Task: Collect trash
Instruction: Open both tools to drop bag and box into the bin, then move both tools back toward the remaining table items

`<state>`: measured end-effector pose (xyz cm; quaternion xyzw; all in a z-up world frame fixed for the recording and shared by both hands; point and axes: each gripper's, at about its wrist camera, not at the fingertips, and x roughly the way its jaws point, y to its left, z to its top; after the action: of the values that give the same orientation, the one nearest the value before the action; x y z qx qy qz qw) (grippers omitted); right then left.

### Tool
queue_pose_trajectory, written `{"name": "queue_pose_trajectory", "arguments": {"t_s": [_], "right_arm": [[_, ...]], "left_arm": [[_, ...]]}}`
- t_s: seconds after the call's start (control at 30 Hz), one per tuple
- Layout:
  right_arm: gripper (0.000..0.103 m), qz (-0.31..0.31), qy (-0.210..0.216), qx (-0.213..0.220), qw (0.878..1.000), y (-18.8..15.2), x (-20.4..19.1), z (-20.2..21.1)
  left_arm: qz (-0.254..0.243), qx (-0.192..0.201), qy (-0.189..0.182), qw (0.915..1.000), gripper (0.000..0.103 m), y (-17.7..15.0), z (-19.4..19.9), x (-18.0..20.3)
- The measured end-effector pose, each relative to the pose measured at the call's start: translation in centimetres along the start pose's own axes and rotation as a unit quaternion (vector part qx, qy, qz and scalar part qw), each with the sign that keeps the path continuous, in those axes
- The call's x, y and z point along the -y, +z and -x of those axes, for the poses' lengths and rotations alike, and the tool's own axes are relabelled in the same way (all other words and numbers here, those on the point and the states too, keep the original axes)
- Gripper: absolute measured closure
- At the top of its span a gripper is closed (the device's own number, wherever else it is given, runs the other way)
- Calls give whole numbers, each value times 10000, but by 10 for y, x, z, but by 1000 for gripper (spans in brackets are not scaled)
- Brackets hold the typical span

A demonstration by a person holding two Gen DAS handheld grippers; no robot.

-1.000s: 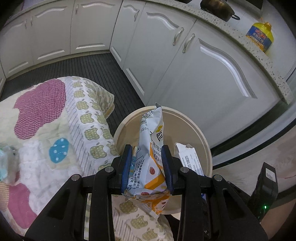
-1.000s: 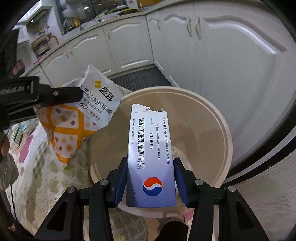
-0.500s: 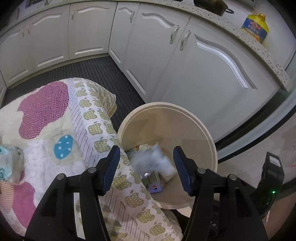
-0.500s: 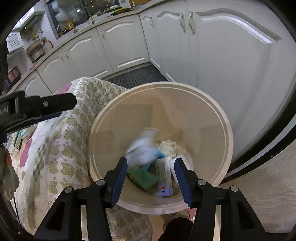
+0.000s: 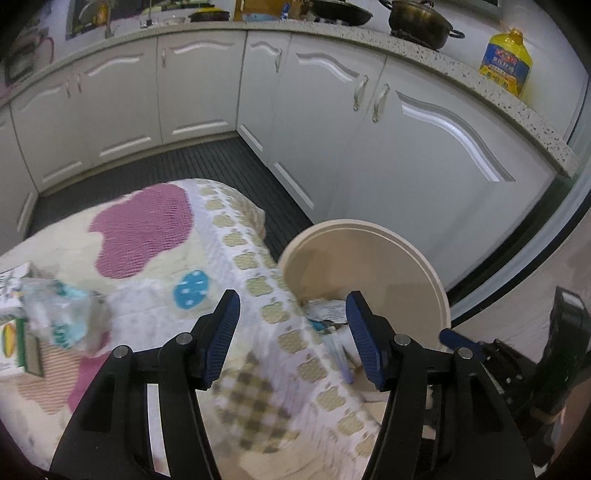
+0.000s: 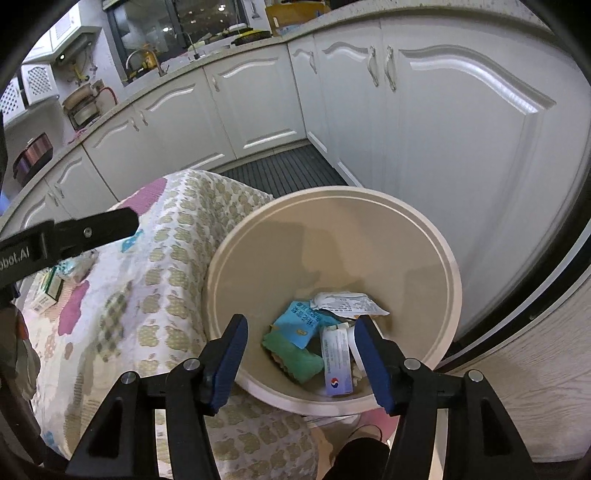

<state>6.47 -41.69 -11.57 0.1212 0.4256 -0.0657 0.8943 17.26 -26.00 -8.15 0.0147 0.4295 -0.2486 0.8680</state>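
A beige round trash bin (image 6: 448,258) stands beside a cloth-covered table; it also shows in the left wrist view (image 5: 439,291). In it lie a white tablet box (image 6: 337,363), a blue packet (image 6: 301,323), a green item (image 6: 291,354) and a white wrapper (image 6: 347,302). My right gripper (image 6: 299,356) is open and empty above the bin's near rim. My left gripper (image 5: 291,332) is open and empty over the table edge, left of the bin. A crumpled clear wrapper (image 5: 61,317) and a small carton (image 5: 14,343) lie on the table at the left.
The table wears a cloth (image 5: 147,229) with apple and pink patches. White kitchen cabinets (image 5: 424,155) curve behind the bin. An oil bottle (image 5: 506,62) and a pot (image 5: 419,18) stand on the counter. A dark slatted floor mat (image 5: 207,162) lies beyond the table.
Both grippers opened and dropped their loads, the snack bag and the tablet box, into the bin. Both have since pulled back, the left one swinging left over the table.
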Motion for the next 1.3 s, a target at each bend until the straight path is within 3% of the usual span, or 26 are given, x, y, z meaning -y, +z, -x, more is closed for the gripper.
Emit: {"name": "queue_pose_trajectory", "arguments": {"t_s": [0.53, 0.87, 1.1, 1.2, 1.3], "right_arm": [[42, 625, 285, 191, 9975, 0, -74, 28], [41, 1037, 505, 207, 9931, -3, -128, 34], [37, 1231, 787, 192, 9891, -1, -163, 33], [37, 1331, 938, 161, 9865, -1, -180, 29], [36, 1370, 1105, 119, 9843, 2, -196, 23]], "left_arm": [[181, 391, 601, 9973, 45, -38, 65, -60], [477, 510, 749, 9947, 45, -54, 98, -100], [728, 449, 733, 9936, 44, -70, 129, -147], [883, 359, 730, 9928, 36, -79, 141, -174], [1058, 292, 771, 9910, 35, -91, 152, -204]]}}
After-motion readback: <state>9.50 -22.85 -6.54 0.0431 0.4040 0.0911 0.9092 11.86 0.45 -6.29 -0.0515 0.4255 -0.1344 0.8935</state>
